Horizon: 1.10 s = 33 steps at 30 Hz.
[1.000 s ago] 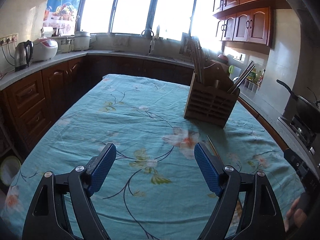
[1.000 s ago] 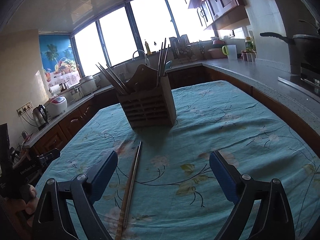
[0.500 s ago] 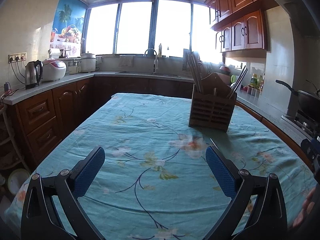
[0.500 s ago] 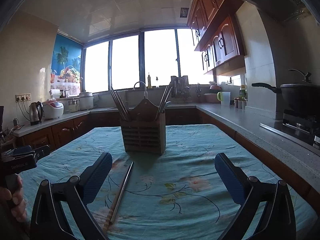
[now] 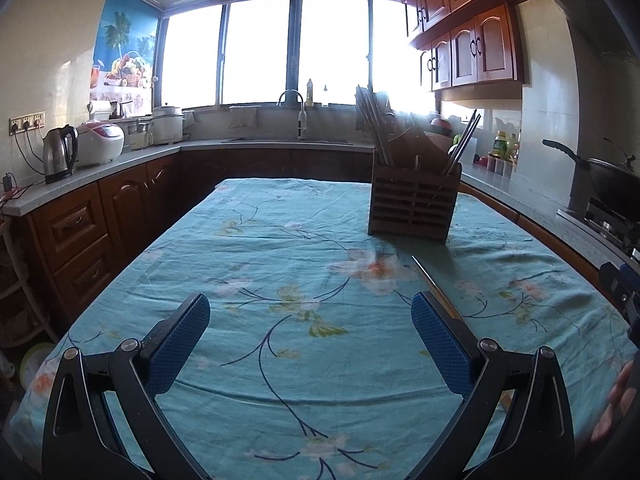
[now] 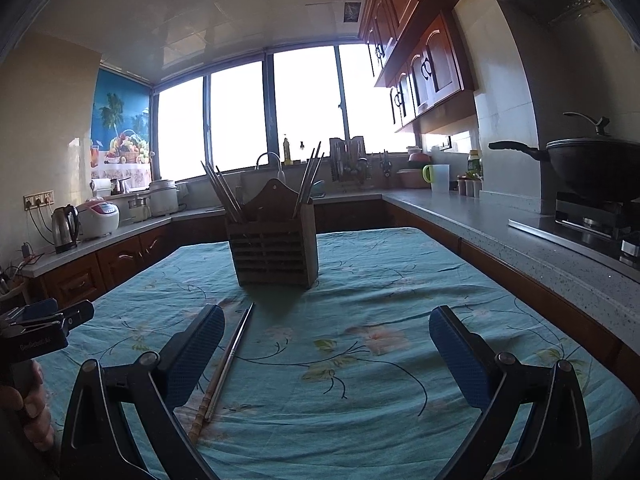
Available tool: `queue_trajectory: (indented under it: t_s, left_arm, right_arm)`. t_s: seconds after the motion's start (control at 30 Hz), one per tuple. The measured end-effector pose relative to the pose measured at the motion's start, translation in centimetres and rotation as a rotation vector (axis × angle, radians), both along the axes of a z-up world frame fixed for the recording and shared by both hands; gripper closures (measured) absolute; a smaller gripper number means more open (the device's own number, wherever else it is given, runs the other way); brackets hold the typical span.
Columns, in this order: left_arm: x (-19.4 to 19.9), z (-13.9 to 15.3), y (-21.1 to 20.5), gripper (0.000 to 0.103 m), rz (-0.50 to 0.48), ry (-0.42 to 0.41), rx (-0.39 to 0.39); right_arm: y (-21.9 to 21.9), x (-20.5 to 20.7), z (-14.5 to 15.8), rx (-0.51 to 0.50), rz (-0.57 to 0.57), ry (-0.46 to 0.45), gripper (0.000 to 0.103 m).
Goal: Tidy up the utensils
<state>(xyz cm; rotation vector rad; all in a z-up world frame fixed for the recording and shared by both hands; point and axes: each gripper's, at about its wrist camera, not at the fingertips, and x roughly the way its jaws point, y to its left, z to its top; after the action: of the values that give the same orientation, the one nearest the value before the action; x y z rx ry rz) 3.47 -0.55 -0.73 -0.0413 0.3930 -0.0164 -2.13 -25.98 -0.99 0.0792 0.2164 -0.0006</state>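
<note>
Wooden holder's (image 6: 274, 248) compartments hidden; chopsticks (image 6: 224, 364) perhaps paired.

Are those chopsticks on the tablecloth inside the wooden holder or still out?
Out. The chopsticks lie flat on the tablecloth, in front of the wooden holder.

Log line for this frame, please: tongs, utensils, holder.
left tongs: open, empty | right tongs: open, empty | chopsticks: flat on tablecloth, before wooden holder | holder: upright, utensils in both end slots
</note>
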Motion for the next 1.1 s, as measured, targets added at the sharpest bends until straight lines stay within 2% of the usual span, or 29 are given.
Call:
queue_trajectory:
  t_s: [0.53, 1.1]
  left_arm:
    - [-1.6, -0.2, -1.0, 0.0, -0.012, -0.019, 0.034]
    - [-2.1, -0.3, -1.1, 0.0, -0.008, -0.032, 0.037]
  right_arm:
    - [0.8, -1.2, -0.3, 0.0, 0.039, -0.022, 0.0]
    - [1.0, -1.4, -0.5, 0.012, 0.043, -0.017, 0.0]
